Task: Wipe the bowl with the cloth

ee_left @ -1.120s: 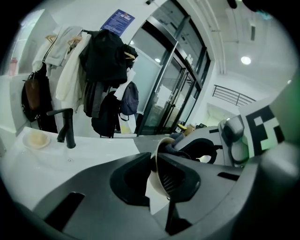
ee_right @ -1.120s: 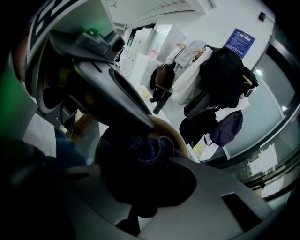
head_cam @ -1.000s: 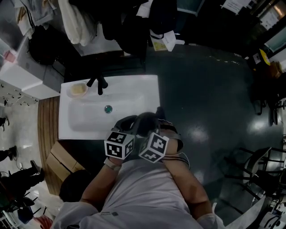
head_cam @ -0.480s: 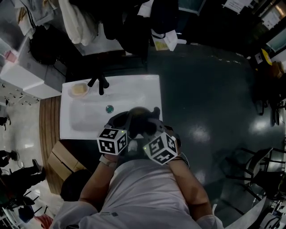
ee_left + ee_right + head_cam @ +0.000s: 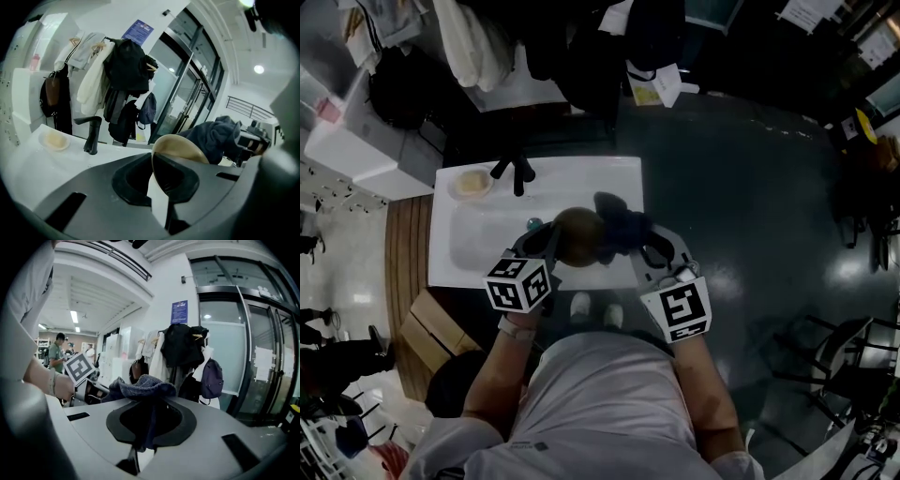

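A tan bowl [image 5: 578, 235] is held on edge over the white sink [image 5: 459, 246], and my left gripper [image 5: 555, 246] is shut on its rim. In the left gripper view the bowl [image 5: 180, 151] rises from between the jaws. A dark blue cloth [image 5: 620, 225] hangs bunched just right of the bowl, with my right gripper [image 5: 639, 246] shut on it. The right gripper view shows the cloth [image 5: 140, 386] pinched between the jaws and folded over them. Bowl and cloth sit side by side in the head view; contact between them is unclear.
A black faucet [image 5: 517, 172] stands at the sink's back edge, with a soap dish [image 5: 472, 184] to its left. Coats and bags [image 5: 123, 75] hang behind the sink. A cardboard box [image 5: 427, 333] lies on the floor at the left. Dark floor spreads to the right.
Both grippers have risen from close to my body and spread apart. The bowl and the cloth, hidden behind the marker cubes before, now show above the sink.
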`<state>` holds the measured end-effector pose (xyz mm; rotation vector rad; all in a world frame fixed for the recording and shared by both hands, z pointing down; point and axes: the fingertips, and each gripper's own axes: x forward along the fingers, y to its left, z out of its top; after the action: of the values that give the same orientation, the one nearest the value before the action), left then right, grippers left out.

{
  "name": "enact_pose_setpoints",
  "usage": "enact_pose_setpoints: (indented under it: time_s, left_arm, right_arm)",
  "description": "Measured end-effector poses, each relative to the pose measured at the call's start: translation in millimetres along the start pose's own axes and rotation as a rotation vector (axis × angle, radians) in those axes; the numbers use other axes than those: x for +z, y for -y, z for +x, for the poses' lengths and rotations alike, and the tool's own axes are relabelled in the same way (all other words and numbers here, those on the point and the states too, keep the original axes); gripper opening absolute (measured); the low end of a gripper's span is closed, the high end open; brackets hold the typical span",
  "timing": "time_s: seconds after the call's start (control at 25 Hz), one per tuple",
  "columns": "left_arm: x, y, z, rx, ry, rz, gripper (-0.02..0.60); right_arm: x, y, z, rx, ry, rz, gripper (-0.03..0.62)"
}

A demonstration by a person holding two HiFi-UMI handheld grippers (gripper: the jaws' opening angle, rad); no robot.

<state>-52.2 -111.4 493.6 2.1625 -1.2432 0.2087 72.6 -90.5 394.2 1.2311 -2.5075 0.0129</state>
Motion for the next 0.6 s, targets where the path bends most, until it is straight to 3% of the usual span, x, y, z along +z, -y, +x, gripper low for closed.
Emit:
enact_pose_setpoints:
  time_s: [0.24,0.44,0.6]
  left_arm:
    - [10,9,-5,-0.104,0.017,-0.061,0.021]
    - [14,27,-12,-0.204,0.017,-0.096,0.021]
    - [22,25,-25,-0.212,0.039,-0.096,0.021]
  right_arm:
    - [5,31,4,-0.044,0.03,0.049,0.046]
    - [5,20,19,0.024,0.046,0.055,0.046]
    - [13,-1,36,0.1,0.07,0.015,0.046]
